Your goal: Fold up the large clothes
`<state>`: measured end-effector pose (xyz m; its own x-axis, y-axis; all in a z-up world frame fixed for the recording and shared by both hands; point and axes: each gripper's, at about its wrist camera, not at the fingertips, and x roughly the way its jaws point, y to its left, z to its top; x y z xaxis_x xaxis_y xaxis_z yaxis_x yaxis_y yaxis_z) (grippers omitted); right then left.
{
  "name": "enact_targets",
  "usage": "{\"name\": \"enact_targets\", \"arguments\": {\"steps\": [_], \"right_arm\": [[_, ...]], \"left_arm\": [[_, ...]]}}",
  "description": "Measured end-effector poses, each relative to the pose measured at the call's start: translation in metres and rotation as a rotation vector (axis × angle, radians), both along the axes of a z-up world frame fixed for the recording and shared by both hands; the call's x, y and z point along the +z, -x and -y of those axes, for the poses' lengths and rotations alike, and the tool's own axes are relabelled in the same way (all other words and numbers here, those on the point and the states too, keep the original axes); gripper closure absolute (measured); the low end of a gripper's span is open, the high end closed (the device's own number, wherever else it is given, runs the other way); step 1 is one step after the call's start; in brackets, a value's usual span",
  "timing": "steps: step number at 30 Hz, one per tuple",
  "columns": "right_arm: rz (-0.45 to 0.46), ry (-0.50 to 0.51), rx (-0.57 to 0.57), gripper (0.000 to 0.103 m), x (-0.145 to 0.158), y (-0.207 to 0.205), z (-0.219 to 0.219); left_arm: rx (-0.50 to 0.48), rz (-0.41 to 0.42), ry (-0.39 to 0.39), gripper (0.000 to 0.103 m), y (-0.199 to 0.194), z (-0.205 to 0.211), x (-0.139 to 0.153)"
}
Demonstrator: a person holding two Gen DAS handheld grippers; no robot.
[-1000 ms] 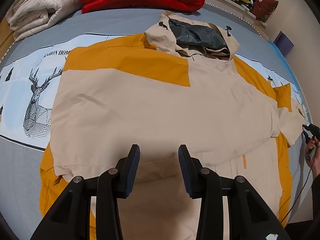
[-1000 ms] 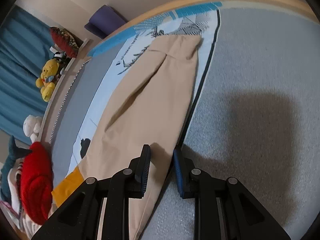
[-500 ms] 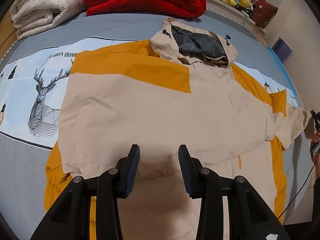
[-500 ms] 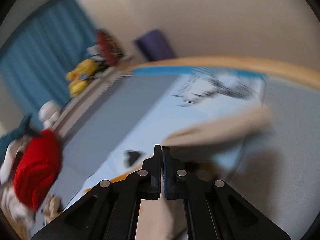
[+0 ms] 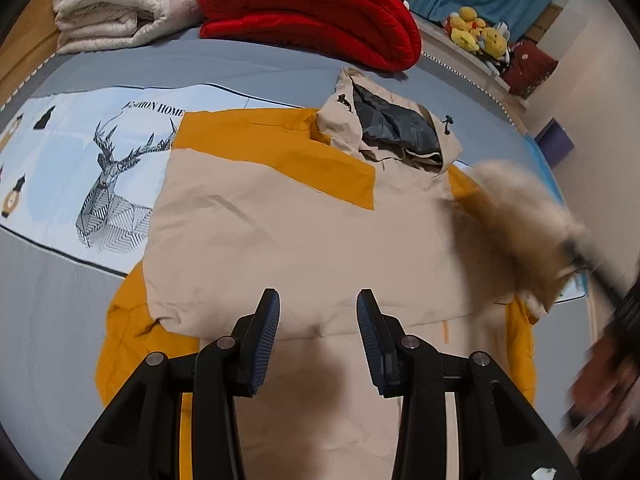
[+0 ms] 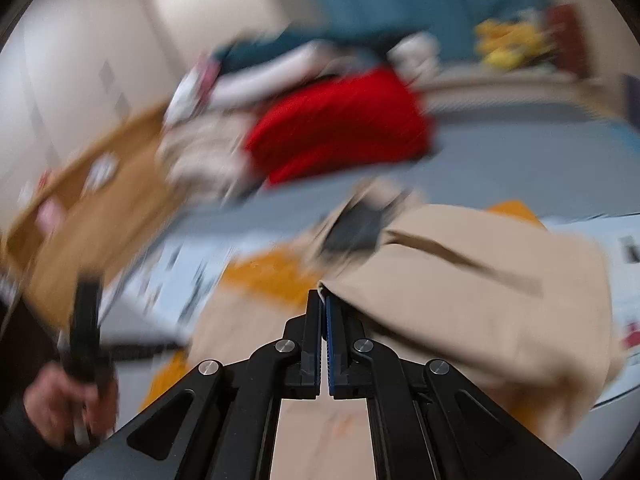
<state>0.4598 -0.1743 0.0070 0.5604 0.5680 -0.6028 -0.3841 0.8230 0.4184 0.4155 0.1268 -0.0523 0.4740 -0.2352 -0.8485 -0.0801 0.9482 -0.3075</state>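
Observation:
A beige and mustard hooded jacket (image 5: 288, 232) lies flat on the bed, its dark-lined hood (image 5: 396, 128) towards the far side. My left gripper (image 5: 318, 320) hovers open above the jacket's lower body with nothing between its fingers. In the left wrist view the jacket's right sleeve (image 5: 520, 224) is a blurred beige mass lifted over the right shoulder. My right gripper (image 6: 323, 312) is shut on the sleeve's cuff edge, and the beige sleeve (image 6: 480, 288) drapes to its right above the jacket body. The left gripper (image 6: 86, 328) and the hand holding it show blurred at lower left.
A red folded blanket (image 5: 312, 12) and a cream blanket (image 5: 120, 4) sit at the bed's far side. Plush toys (image 5: 476, 36) line a ledge by the blue curtain. The sheet with a deer print (image 5: 112, 192) lies left of the jacket. A wooden bed frame (image 6: 88, 216) borders the bed.
The right gripper shut on the sleeve's cuff, lifted it off the bed and swung it fast across towards the jacket body. The left gripper rose slightly and stayed open.

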Motion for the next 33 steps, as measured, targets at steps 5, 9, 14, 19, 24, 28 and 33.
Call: {"name": "enact_targets", "arguments": {"steps": [5,9,14,19,24,28,33], "right_arm": [[-0.265,0.081,0.021,0.095,-0.061,0.004,-0.035],[-0.234,0.091,-0.085,0.093,-0.039,0.002,-0.015],[-0.198,0.0,-0.313,0.06,0.009,0.011,0.034],[-0.249,-0.057,-0.438,0.055,-0.016,0.021,0.056],[-0.452,-0.184,-0.459,0.055,-0.086,-0.004,0.069],[-0.531,-0.194,-0.421,0.055,-0.124,-0.024,0.067],[-0.614,-0.202,-0.435,0.055,-0.162,-0.04,0.064]], "left_arm": [[-0.006,-0.012,0.054,0.066,0.009,0.005,0.001],[-0.036,-0.004,0.051,0.066,0.013,0.013,0.005],[-0.03,0.008,0.05,0.068,0.009,0.015,0.007],[-0.064,0.02,0.018,0.086,0.001,0.029,0.003],[-0.15,0.037,-0.019,0.091,-0.007,0.058,-0.001],[-0.2,0.042,-0.033,0.091,-0.015,0.075,-0.006],[-0.238,0.023,0.017,0.091,-0.021,0.087,-0.016]]}}
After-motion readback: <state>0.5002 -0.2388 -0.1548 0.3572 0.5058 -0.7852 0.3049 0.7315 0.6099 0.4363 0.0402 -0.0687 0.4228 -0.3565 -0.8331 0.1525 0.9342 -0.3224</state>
